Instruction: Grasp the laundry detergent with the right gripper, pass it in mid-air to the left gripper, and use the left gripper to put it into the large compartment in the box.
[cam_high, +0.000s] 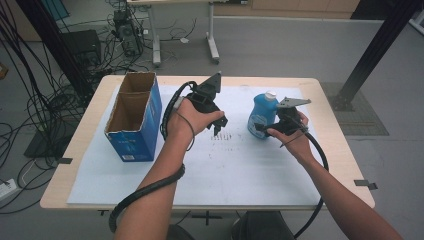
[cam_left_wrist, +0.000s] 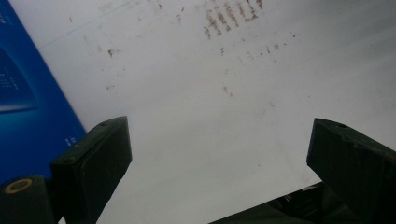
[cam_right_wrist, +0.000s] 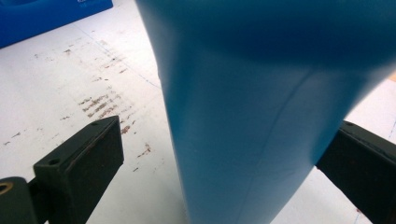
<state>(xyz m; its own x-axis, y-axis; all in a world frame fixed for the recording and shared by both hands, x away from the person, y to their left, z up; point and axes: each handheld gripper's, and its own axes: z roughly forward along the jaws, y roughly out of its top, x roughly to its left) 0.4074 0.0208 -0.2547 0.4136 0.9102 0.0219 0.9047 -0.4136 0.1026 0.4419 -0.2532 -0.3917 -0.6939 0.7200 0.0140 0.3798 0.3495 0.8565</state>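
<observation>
Between the wide-spread jaws of the right gripper (cam_high: 263, 131) the upright blue bottle (cam_high: 262, 114) is framed at twelve o'clock, ungripped; the left gripper (cam_high: 218, 125) is held wide, empty.

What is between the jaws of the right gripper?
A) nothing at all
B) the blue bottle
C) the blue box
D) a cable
B: in the right gripper view the blue bottle stands between the open jaws of the right gripper, and the high view shows that gripper right at the bottle.
</observation>
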